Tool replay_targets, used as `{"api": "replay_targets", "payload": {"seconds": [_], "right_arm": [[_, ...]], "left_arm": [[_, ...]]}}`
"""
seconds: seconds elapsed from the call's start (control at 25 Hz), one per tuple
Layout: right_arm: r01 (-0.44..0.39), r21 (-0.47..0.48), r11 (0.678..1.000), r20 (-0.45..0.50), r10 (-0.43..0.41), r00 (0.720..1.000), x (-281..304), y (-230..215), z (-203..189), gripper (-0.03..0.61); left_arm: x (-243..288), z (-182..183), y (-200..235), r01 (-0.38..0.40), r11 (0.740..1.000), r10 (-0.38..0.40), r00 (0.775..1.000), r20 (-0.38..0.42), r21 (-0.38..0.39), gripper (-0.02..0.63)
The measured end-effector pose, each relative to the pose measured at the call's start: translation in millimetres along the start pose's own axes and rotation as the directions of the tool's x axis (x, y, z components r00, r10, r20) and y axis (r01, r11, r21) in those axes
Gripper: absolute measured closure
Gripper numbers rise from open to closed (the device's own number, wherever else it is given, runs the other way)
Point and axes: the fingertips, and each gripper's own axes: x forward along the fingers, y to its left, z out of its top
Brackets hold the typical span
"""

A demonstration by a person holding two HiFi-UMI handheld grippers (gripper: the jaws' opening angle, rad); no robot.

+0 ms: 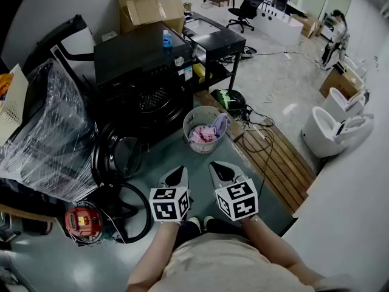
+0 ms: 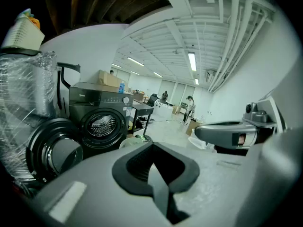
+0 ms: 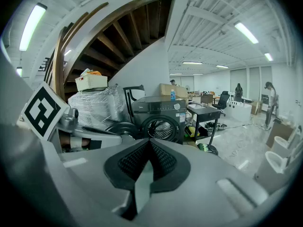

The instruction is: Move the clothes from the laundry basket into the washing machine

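Note:
A pale round laundry basket (image 1: 204, 129) stands on the floor, holding pink and lilac clothes (image 1: 206, 132). Left of it is the black washing machine (image 1: 143, 72) with its round door (image 1: 115, 157) swung open and the drum (image 1: 153, 99) showing. The machine also appears in the left gripper view (image 2: 102, 124) and the right gripper view (image 3: 161, 119). My left gripper (image 1: 176, 176) and right gripper (image 1: 222, 171) are held side by side just short of the basket. Both are shut with nothing between the jaws.
A plastic-wrapped bundle (image 1: 48, 132) lies left of the machine. A red tool (image 1: 82, 222) and a black hose (image 1: 130, 208) are on the floor at lower left. A black shelf table (image 1: 216, 41), wooden pallet (image 1: 276, 157) with cables and white toilets (image 1: 331, 129) stand to the right.

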Motion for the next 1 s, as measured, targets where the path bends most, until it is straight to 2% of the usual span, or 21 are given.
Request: {"api": "replay_targets", "payload": {"seconds": [0.44, 0.72, 1.0], "right_arm": [[-0.009, 0.002, 1.0, 0.0, 0.009, 1.0, 11, 6, 1, 0.558], [0.014, 0.046, 0.999, 0.024, -0.015, 1.0, 21, 10, 8, 0.557], [0.031, 0.107, 0.994, 0.005, -0.032, 0.999, 33, 12, 0, 0.557]], "left_arm": [[3, -4, 10, -0.007, 1.0, 0.007, 1.0, -0.015, 0.003, 0.614], [-1, 1, 17, 0.056, 0.998, -0.056, 0.998, -0.008, 0.035, 0.614], [6, -6, 33, 0.095, 0.994, -0.092, 0.994, -0.055, 0.052, 0.614]]}}
